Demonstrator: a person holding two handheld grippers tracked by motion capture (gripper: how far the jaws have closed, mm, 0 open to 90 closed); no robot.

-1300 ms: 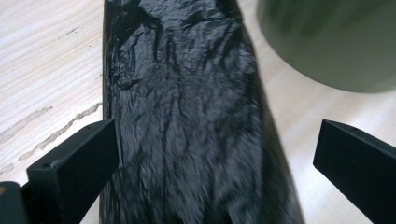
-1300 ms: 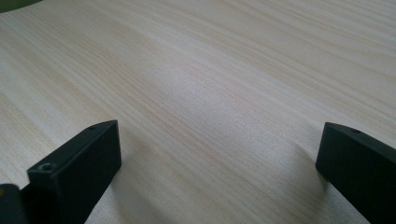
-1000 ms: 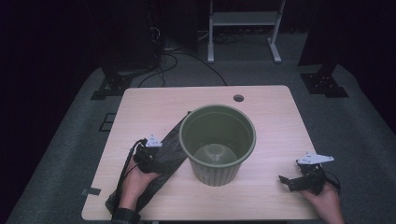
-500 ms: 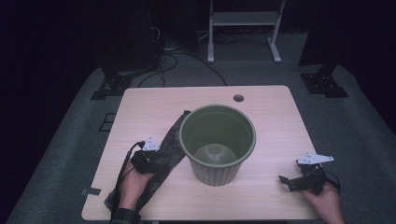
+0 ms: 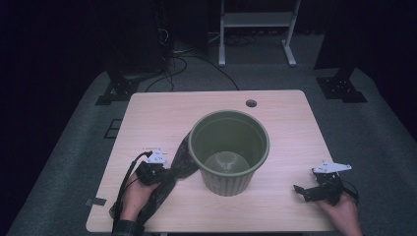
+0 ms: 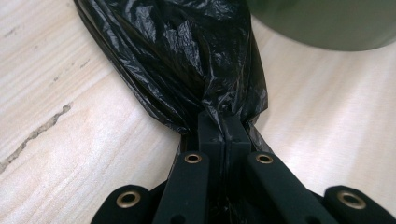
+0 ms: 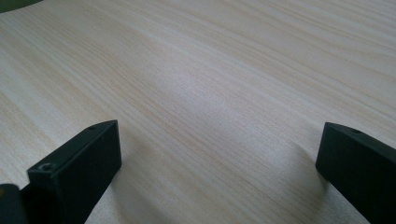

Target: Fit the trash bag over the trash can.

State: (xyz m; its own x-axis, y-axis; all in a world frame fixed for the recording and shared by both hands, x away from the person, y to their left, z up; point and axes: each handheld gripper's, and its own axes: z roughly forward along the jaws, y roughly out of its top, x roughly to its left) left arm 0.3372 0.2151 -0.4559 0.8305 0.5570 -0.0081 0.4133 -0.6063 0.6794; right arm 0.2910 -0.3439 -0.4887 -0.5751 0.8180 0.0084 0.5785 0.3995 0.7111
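A black plastic bag (image 5: 181, 158) lies crumpled on the wooden table (image 5: 162, 118), running from the front left edge up to the left side of a green ribbed bin (image 5: 227, 183). My left gripper (image 5: 168, 174) has just been closing and is now shut on a bunched part of the bag (image 6: 187, 60). In the left gripper view its jaws (image 6: 224, 126) meet with the black film pinched between them, and the bin's wall (image 6: 327, 23) shows at top right. My right gripper (image 5: 301, 190) rests at the front right, open over bare wood (image 7: 219, 158).
A round cable hole (image 5: 251, 103) sits near the table's far edge. Behind the table stand a white metal frame (image 5: 255, 19), dark stands (image 5: 118, 88) and loose cables on grey carpet. The bin is upright and open at the top.
The left gripper's jaws have closed onto the black bag beside the bin. The right hand and its gripper have stayed where they were.
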